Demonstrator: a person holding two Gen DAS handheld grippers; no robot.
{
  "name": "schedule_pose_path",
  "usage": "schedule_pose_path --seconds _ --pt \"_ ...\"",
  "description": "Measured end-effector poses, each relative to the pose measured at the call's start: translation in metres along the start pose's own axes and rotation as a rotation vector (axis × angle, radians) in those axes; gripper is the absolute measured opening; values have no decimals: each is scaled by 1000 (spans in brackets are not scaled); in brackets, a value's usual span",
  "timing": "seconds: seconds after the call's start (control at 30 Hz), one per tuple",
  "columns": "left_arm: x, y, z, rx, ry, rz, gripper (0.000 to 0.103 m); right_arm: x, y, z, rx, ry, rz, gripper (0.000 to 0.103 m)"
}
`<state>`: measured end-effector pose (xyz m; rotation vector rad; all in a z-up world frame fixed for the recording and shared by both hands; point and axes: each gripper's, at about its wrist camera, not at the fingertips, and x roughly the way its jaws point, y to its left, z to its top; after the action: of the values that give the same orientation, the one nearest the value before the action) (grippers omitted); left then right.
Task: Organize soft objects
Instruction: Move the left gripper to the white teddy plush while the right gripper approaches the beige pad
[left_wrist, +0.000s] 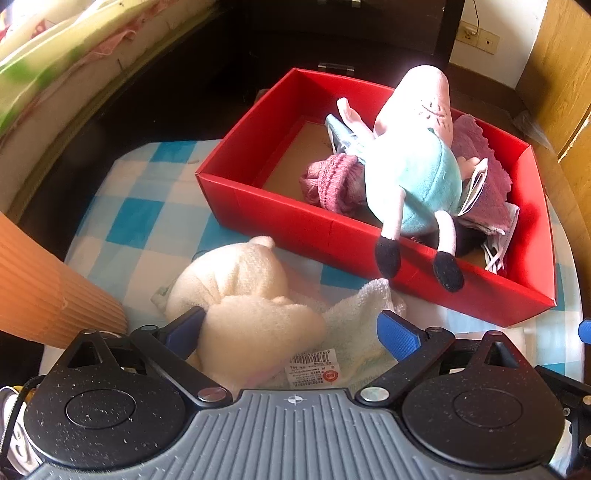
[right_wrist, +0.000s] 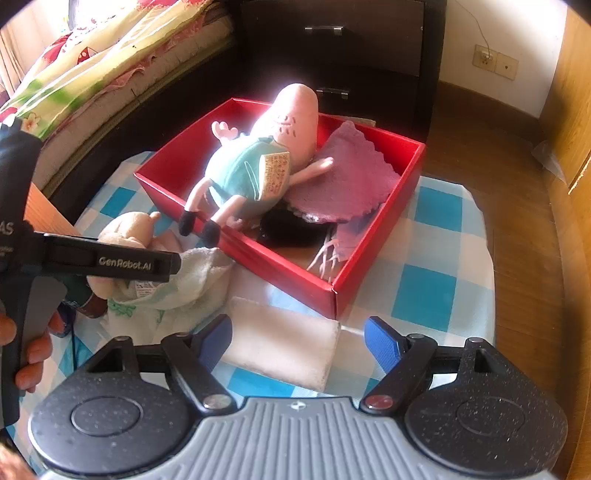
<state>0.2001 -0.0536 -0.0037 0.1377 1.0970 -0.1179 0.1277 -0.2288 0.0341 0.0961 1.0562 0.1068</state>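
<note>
In the left wrist view, an orange ribbed object (left_wrist: 48, 291) fills the left edge. Right of it, in the lower middle, a cream plush toy (left_wrist: 240, 295) lies on the blue-and-white checked cloth (left_wrist: 136, 221) that covers the counter. A pale towel (left_wrist: 358, 321) lies just beside the toy, and a printed label (left_wrist: 314, 369) shows below them. The left hand-held gripper (left_wrist: 291, 332) has its blue pads spread wide: the left pad touches the side of the cream toy, and the right pad stands over the towel, apart from the toy.

In the upper right sits a red box (left_wrist: 258, 210) on the cloth. A pink plush doll in a teal dress (left_wrist: 424, 173) lies in it, with its black feet hanging over the near wall. A pink knitted piece (left_wrist: 328, 181) lies left of the doll and a mauve cloth (left_wrist: 480, 166) lies right of it, both inside the box.

In the right wrist view, a person's hand (right_wrist: 33, 343) at the left edge holds the other tool. The cream toy and towel lie behind that tool, left of the box. In the lower middle, a white square pad (right_wrist: 284, 343) lies flat on the checked cloth, just in front of the box corner. The right hand-held gripper (right_wrist: 295, 339) has its pads spread on either side of the pad, and I cannot tell whether they touch it. A bed with a flowered cover (right_wrist: 110, 55) fills the upper left, and a dark drawer chest (right_wrist: 351, 48) stands behind the box.
</note>
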Motion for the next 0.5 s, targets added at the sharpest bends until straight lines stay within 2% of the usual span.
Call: schedule_pose_path --seconds 0.13,0.27,0.4,0.5 --pt "-4 10 4 -64 -25 4 84 0 1 -2 -8 4 -1 58" --pt "-6 12 11 -63 -32 -1 75 4 2 -2 -16 6 -4 58" --pt "6 7 7 1 -11 76 75 9 1 -3 -18 16 -9 58" --pt "10 6 5 16 -12 96 80 11 2 -2 -19 18 -10 58"
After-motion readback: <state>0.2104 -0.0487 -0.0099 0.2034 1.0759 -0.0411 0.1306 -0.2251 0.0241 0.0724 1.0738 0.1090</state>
